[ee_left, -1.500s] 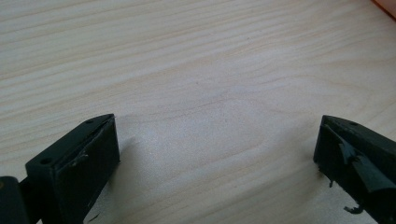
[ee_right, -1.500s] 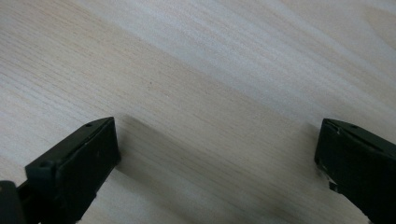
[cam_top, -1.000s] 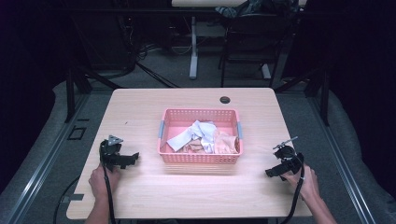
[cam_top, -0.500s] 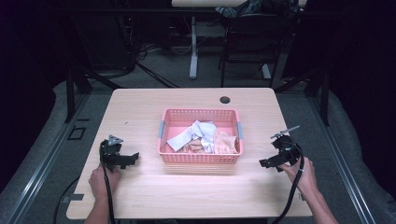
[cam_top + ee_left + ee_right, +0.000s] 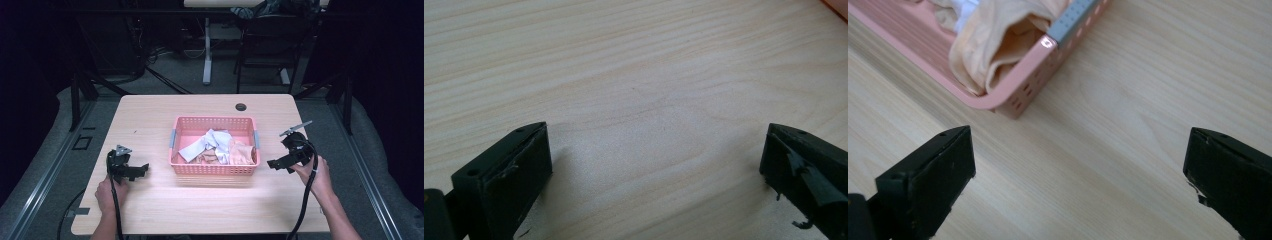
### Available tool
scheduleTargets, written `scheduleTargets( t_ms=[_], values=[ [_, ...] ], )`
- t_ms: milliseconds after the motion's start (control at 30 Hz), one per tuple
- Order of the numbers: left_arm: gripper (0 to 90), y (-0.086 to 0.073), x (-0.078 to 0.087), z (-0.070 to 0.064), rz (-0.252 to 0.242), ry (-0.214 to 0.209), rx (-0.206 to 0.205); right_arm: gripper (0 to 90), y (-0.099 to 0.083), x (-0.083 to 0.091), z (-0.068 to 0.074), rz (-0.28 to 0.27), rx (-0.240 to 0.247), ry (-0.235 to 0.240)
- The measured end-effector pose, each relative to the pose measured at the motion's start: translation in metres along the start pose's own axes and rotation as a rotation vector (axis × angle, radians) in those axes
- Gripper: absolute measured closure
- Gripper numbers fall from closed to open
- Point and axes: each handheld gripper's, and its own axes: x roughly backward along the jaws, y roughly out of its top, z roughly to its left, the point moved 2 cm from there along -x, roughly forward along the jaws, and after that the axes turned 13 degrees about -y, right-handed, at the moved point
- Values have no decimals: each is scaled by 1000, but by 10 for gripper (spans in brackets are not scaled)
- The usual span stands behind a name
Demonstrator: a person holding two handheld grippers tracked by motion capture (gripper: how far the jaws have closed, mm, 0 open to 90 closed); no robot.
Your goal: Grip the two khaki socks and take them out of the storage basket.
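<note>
The table (image 5: 150, 125) sits in a bright pool of light from overhead, while the room around it drops into near black. The high view is soft and a bit grainy. Under the basket (image 5: 215, 170) lies a faint, short shadow on its near side. In the right gripper view a small glint shines on the basket's corner, and the cloth (image 5: 993, 35) looks mildly blurred. In the left gripper view the wood grain is crisp; each jaw throws a soft shadow.
</note>
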Motion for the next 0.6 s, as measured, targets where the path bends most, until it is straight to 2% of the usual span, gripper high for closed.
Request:
scheduleTargets(
  t_ms=[300, 467, 600],
  values=[
    [0, 0, 0, 0, 0, 0, 0, 0, 27, 5, 11, -18, 53, -4],
    [0, 0, 0, 0, 0, 0, 0, 1, 42, 7, 18, -26, 63, -2],
    [0, 0, 0, 0, 2, 0, -2, 81, 55, 2, 28, -26, 106, 7]
  ],
)
